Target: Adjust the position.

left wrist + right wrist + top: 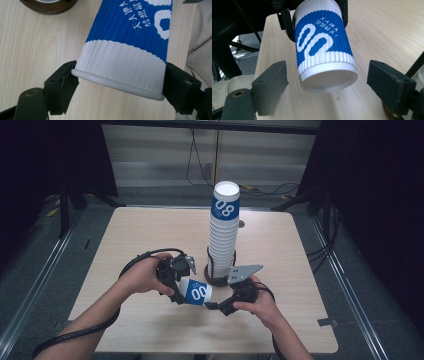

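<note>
I take the stack of cups (223,232) as my landmark: it stands upright in its holder base (218,279) on the surface (280,250), about mid-width. Just before it and slightly left, nearer me, the single cup (196,292) lies tilted on its side above the surface. My left tool (176,276) sits left of the stack, around that cup's rim end. My right tool (214,305) sits before the stack, its jaws either side of the cup's bottom end, apart from it.

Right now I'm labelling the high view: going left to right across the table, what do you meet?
Left claw → held cup → right claw. The cup stack behind overlaps these, so I leave it out.
</note>
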`<state>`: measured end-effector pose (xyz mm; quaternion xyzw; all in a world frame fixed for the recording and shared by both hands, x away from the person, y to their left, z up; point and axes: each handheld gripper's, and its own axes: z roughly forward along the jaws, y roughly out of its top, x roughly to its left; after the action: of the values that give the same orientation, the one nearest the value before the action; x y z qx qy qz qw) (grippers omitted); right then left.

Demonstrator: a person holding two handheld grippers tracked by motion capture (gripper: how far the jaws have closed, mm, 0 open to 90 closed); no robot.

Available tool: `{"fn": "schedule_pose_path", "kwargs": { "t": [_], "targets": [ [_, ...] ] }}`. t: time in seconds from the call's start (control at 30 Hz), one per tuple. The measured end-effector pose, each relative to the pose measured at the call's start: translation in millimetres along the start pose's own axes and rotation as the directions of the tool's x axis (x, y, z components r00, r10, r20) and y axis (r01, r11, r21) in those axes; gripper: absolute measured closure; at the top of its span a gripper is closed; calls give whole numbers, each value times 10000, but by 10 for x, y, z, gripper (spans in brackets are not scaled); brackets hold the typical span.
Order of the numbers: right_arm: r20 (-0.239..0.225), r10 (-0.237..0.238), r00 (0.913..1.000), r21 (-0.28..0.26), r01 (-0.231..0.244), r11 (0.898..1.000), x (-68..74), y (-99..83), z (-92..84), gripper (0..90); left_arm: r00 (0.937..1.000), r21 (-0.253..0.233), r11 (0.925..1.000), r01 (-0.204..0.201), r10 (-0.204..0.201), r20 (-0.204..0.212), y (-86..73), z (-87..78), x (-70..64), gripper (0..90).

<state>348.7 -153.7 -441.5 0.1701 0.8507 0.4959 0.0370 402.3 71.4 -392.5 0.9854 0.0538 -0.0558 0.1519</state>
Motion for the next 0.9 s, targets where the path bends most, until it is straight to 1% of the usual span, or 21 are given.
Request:
{"fn": "schedule_pose_path", "kwargs": {
  "t": [0.03,0.13,0.17,0.2,0.23,0.27,0.3,0.33,0.37,0.53,0.57,0.6,0.63,0.67,0.7,0.77,0.83,0.9],
  "targets": [
    [1,-39,10000,-6,39,10000,-1,0,3,159,10000,-2,10000,-68,68,24,5,3,3,197],
    [-13,-39,10000,19,39,10000,1,0,9,159,10000,-117,9999,13,-14,-58,18,14,-8,196],
    [-30,-30,10000,27,30,10000,0,1,12,159,10000,-88,10000,-25,26,37,24,15,-5,196],
    [-19,-42,10000,36,42,10000,-1,1,16,159,10000,-23,10000,-16,16,-1,29,16,-9,196],
    [-19,-68,10000,29,68,10000,-1,2,18,159,10000,-110,9999,-33,32,-62,33,29,-13,196],
    [-28,-75,10000,35,75,10000,1,4,19,159,10000,-61,10000,-38,38,46,36,28,-11,195],
    [-25,-71,10000,63,71,10000,4,7,18,159,9999,1,9999,-115,115,46,40,28,-10,195],
    [-14,-99,9999,105,99,9999,6,12,16,159,9999,11,10000,-78,78,74,43,31,-13,195],
    [1,-139,9999,161,139,9998,8,14,15,159,10000,-49,10000,-60,60,-28,43,41,-20,196],
    [16,-206,9998,249,205,9995,13,24,23,159,10000,-30,10000,-86,86,29,55,40,-18,195],
    [11,-219,9998,284,219,9994,16,30,21,159,10000,-1,10000,-97,97,11,58,31,-18,195],
    [15,-264,9997,363,263,9990,17,40,17,159,10000,-162,9999,-44,43,-76,58,37,-26,195],
    [33,-341,9994,398,339,9986,19,50,13,158,10000,-106,9999,-40,40,55,63,25,-19,195],
    [54,-366,9993,423,364,9984,22,60,5,158,10000,-40,10000,-67,67,14,68,22,-20,195],
    [9,-351,9994,464,350,9983,22,70,-1,158,10000,-71,10000,-59,59,-30,70,21,-20,195],
    [100,-448,9989,569,441,9974,21,89,-9,158,9999,-32,9999,-113,113,30,80,19,-15,195],
    [101,-428,9990,720,420,9965,21,101,-11,158,9999,-95,9999,-121,121,-43,85,26,-13,195],
    [141,-591,9981,875,577,9945,18,115,-8,157,10000,-46,10000,-72,72,68,94,24,-13,195]
  ]
}}
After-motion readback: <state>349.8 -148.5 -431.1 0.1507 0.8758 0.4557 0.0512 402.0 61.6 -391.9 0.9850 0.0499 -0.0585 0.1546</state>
